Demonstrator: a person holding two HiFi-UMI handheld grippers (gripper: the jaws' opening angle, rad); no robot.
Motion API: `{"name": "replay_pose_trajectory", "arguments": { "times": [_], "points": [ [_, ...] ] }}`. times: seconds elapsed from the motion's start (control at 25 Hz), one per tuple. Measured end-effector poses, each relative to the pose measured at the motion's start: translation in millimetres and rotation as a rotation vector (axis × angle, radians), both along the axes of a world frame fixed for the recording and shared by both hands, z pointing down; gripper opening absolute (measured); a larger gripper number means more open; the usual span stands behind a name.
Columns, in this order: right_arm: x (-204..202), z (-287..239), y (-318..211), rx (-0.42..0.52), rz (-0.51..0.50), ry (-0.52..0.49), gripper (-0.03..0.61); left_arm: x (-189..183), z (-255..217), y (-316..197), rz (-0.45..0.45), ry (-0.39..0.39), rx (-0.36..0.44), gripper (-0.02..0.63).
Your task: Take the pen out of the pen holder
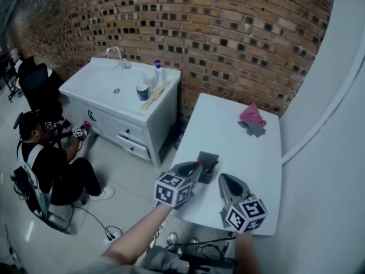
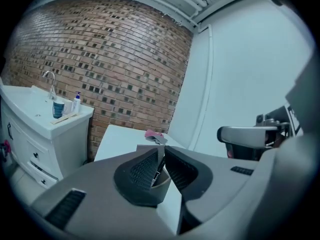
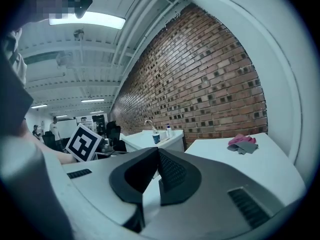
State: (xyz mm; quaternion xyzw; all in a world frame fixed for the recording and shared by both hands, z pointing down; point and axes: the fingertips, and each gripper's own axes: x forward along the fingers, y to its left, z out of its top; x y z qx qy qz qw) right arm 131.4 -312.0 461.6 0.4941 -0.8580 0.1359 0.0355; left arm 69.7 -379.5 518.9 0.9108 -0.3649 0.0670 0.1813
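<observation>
A dark grey pen holder (image 1: pixel 210 161) stands near the front left edge of the white table (image 1: pixel 245 153). My left gripper (image 1: pixel 199 166) hovers right at it, pointing slightly down. In the left gripper view a dark pen (image 2: pixel 158 171) stands upright in the holder (image 2: pixel 162 182) and shows in the narrow gap of the gripper (image 2: pixel 161 159); the jaws are a little apart and I see no pad pressing on it. My right gripper (image 1: pixel 223 179) sits to the right of the holder over the table, and in its own view the gripper (image 3: pixel 158 153) has its tips together with nothing held.
Pink and grey cloths (image 1: pixel 252 119) lie at the table's far end. A white sink cabinet (image 1: pixel 122 99) stands left of the table, against the brick wall. A person (image 1: pixel 48 158) sits on the floor at far left. A white wall (image 1: pixel 331 124) borders the table's right side.
</observation>
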Motion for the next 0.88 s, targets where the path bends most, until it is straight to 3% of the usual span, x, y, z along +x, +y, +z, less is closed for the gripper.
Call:
{"name": "replay_pose_trajectory", "arguments": {
  "times": [0.44, 0.88],
  "points": [
    [13.6, 11.3, -4.3, -0.040, 0.024, -0.005, -0.005, 1.0, 51.3, -42.4, -0.054, -0.055, -0.095, 0.123],
    [39.1, 17.0, -2.4, -0.064, 0.073, 0.002, -0.005, 2.4, 73.9, -59.7, -0.088, -0.090, -0.119, 0.123]
  ]
}}
